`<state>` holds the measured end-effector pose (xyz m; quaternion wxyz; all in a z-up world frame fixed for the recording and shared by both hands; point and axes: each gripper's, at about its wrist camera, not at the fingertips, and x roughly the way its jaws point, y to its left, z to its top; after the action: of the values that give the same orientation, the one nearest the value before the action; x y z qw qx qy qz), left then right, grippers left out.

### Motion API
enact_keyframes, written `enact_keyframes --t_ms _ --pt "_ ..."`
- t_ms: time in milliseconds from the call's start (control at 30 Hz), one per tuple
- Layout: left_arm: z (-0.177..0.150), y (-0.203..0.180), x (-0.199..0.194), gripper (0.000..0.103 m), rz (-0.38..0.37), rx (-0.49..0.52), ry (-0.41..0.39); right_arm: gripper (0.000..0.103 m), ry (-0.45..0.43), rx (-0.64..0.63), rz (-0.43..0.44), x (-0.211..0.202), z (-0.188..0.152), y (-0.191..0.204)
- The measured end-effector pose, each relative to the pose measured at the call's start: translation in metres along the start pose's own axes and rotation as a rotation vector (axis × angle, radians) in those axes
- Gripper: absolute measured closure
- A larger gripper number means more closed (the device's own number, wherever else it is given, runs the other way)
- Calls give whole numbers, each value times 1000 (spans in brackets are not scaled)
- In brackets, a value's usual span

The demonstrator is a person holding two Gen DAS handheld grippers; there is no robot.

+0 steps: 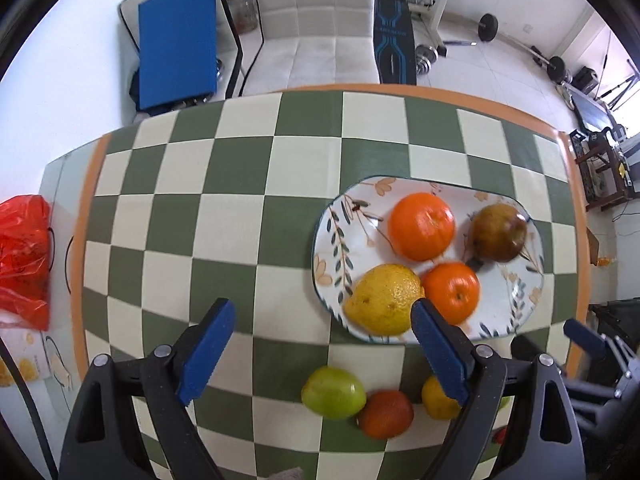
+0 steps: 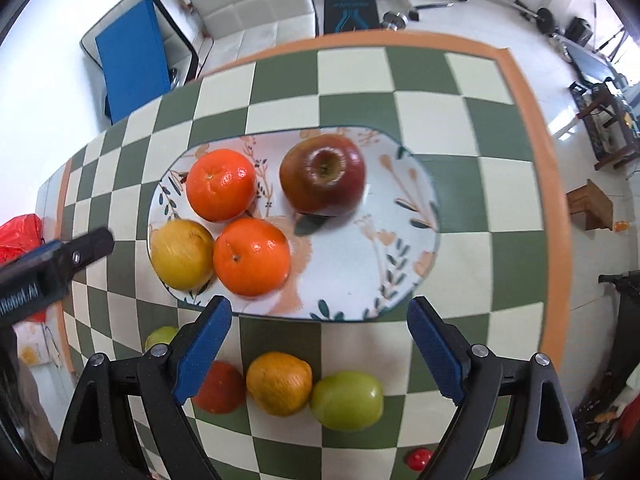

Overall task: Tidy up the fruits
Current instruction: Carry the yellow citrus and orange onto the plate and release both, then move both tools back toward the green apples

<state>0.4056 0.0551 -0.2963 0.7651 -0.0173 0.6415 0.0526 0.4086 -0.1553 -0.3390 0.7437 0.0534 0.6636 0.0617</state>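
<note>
- Left wrist view: your left tongs [image 1: 322, 354] stand wide open at the bottom of the frame with nothing between the blue pads [image 1: 208, 352], pointing down at the checked worktop [image 1: 224, 216].
- Right of centre sits the oval flowered plate [image 1: 344, 216]. On it lie two oranges, one at upper middle [image 1: 421, 226] and one lower [image 1: 452, 292], a yellow lemon [image 1: 382, 298] at its lower left touching the lower orange, and a dark red apple [image 1: 498, 232] at upper right.
- Off the plate, low in the frame, a green apple [image 1: 333, 392], a reddish fruit [image 1: 385, 414] and a yellow fruit [image 1: 438, 398] lie close together in a row.
- A red plastic bag [image 1: 22, 256] shows at the left edge.
- Right wrist view: your right tongs [image 2: 320, 354] are also spread wide and empty, over the near rim of the plate [image 2: 400, 248].
- Here the red apple [image 2: 323, 174] sits at upper centre, the oranges [image 2: 221, 184] [image 2: 251, 255] and lemon [image 2: 182, 254] crowd the plate's left half.
- Below the plate, a reddish fruit [image 2: 222, 388], an orange-yellow fruit [image 2: 279, 383] and a green apple [image 2: 346, 400] line up, each touching its neighbour; another green fruit [image 2: 160, 336] peeks out at lower left.
- A small red thing [image 2: 418, 458] lies near the bottom edge; too small to name.
</note>
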Motion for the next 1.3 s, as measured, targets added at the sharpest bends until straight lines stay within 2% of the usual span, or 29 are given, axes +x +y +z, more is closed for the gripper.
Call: enact_keyframes --t_ms 300,833,1000,1233,1300 --pt "-48 -2 -65 13 -16 15 -128 11 -119 -23 -20 -58 -36 8" --pt "-109 -5 -154 13 -60 27 -259 11 -285 -42 -1 -166 -108 13" --pt "-117 -5 -163 13 -58 37 -283 11 -324 -38 0 -187 -120 15" --pt "-114 1 -149 13 -55 16 -248 11 -321 -12 23 -190 -126 14" --pt "-109 4 -136 3 -41 10 -219 11 -299 5 31 -182 -123 11"
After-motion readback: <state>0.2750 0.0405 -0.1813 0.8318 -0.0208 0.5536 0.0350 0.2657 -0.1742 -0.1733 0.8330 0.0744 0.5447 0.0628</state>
